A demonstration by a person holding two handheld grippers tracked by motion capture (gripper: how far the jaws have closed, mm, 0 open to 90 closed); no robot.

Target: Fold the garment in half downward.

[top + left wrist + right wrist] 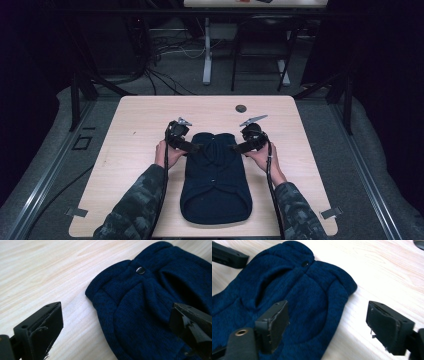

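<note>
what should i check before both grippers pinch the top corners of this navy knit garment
1. Left gripper open: ok, jaws wide apart.
2. Right gripper open: ok.
3. Each gripper straddles an edge of the garment: ok, one jaw over knit, one over table.
4. Fabric already clamped: not ok, nothing gripped yet.
5. Garment lying flat: ok, small folds near the snap button.
6. Jaw height above fabric: cannot tell.

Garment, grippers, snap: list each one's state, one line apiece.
Dark blue knit garment: lying flat on the table, folded narrow.
Snap button: at the top edge, looks fastened.
Left gripper: open, astride the garment's edge.
Right gripper: open, astride the opposite edge.
</note>
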